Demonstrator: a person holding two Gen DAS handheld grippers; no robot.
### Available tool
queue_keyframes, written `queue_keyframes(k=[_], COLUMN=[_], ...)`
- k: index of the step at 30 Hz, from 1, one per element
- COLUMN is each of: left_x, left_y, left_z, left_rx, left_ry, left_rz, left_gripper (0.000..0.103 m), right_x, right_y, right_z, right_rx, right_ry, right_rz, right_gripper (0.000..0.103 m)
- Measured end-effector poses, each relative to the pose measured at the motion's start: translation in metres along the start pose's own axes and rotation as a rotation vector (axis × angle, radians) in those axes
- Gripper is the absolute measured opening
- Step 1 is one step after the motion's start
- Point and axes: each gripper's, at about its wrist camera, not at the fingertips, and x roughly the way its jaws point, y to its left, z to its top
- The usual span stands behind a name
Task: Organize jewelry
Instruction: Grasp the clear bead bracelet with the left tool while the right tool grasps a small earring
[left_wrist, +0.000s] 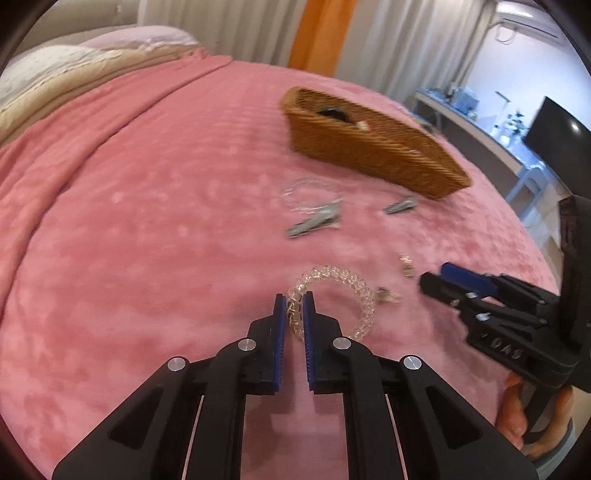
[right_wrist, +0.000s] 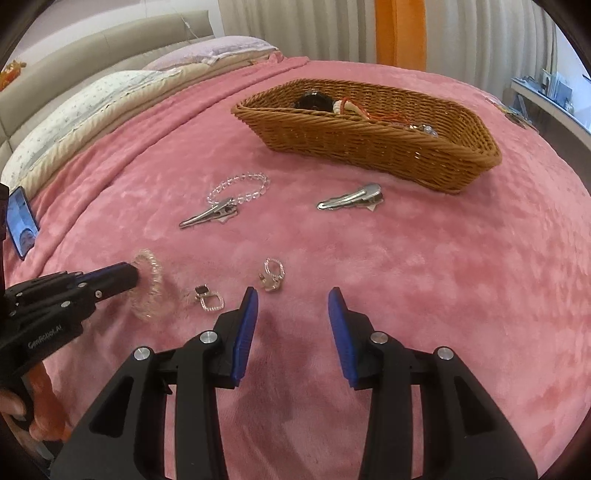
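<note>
1. Tongs first: the left tongs (left_wrist: 295, 306) are clamped on the near-left arc of the coil bracelet (left_wrist: 354, 295), blue pads pinching the clear spiral from either side. In the right wrist view the bracelet (right_wrist: 147, 282) stands tipped up on edge at those tips, so it looks part-lifted off the bed (left_wrist: 147, 221).
2. Right tongs (right_wrist: 291, 306) stand wide apart with nothing between them, low over the pink blanket and just short of the small pieces.
3. Rings next: a clear ring (right_wrist: 274, 277) lies just ahead and left of the right tongs' left pad; a square-linked charm (right_wrist: 207, 297) lies further left, between that pad and the bracelet. The right tongs are the nearer to both.
4. Clips beyond: one silver clip (right_wrist: 208, 216) points left-down with its tail touching a bead bracelet (right_wrist: 240, 190); a second clip (right_wrist: 349, 199) lies to the right, long axis roughly left-right.
5. Basket (right_wrist: 369, 140) is farthest, ahead and right of the left tongs, long axis running left-near to right-far; it already holds a dark round piece and some corded items.
6. Judged from this, the carry goes forward and right, from the left tongs over both clips to the basket's near wall.
7. Coil bracelet looks like a transparent, springy plastic spiral, an open loop likely to flex and swing from one pinch point.
</note>
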Motion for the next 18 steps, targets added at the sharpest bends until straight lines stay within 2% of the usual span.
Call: queue_keyframes(k=[3, 7, 10, 18], left_x=[0.002, 0.005, 0.006, 0.007], left_y=[0.007, 0.001, -0.004, -0.002], left_z=[0.001, -0.001, -0.005, -0.007], left_rx=[-0.002, 0.029, 0.059, 0.038], left_ry=[0.013, 0.004, -0.006, 0.001], left_rz=[-0.010, 0.010, 0.027, 0.000], left_gripper=[0.008, 0.008, 0.011, 0.023], right_x=[0.005, 0.019, 0.023, 0.004], right_y=[0.007, 0.021, 0.022, -0.002], right_z=[0.006, 0.012, 0.012, -0.002], right_rx=[-0.018, -0.057, -0.065, 0.029], right_ry=[0.007, 0.034, 0.039, -0.018], right_rz=[-0.012, -0.050, -0.073, -0.029], right_gripper=[0.034, 0.019, 0.012, 0.012])
